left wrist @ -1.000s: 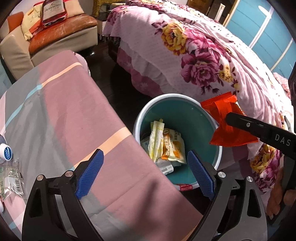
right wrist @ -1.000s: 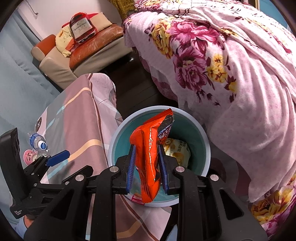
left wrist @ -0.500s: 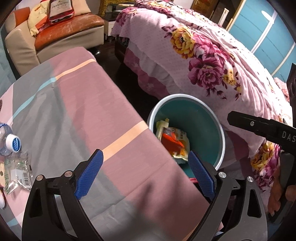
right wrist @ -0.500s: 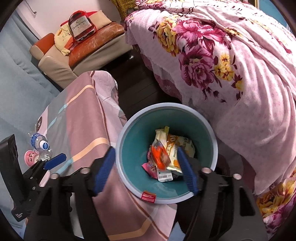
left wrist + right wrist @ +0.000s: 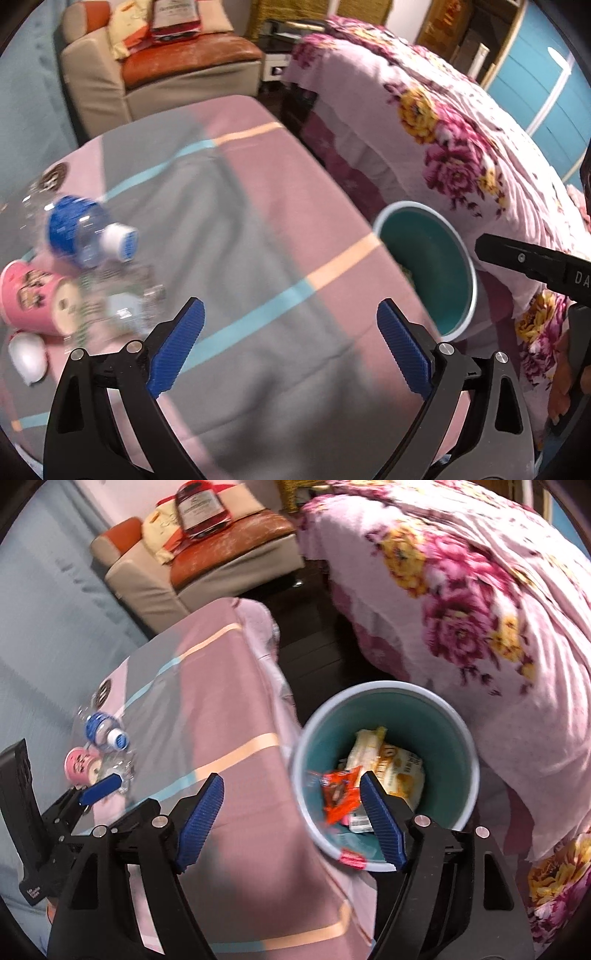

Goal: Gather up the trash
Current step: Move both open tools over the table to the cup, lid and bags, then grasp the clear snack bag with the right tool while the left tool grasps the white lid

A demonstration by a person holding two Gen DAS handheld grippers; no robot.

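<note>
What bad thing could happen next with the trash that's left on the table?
1. The plastic bottle lies on its side, so it might roll away when the left tool reaches for it.
2. The pink cup, bottle and clear wrapper sit bunched together; grabbing one may knock another off the table.
3. The bin stands below the table edge, so a late drop could miss it.

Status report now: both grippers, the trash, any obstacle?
Left gripper open, empty. Right gripper just opened, empty. Orange wrapper in bin. Bottle, pink cup remain on table; nothing blocking.

Floral bedspread, armchair
</note>
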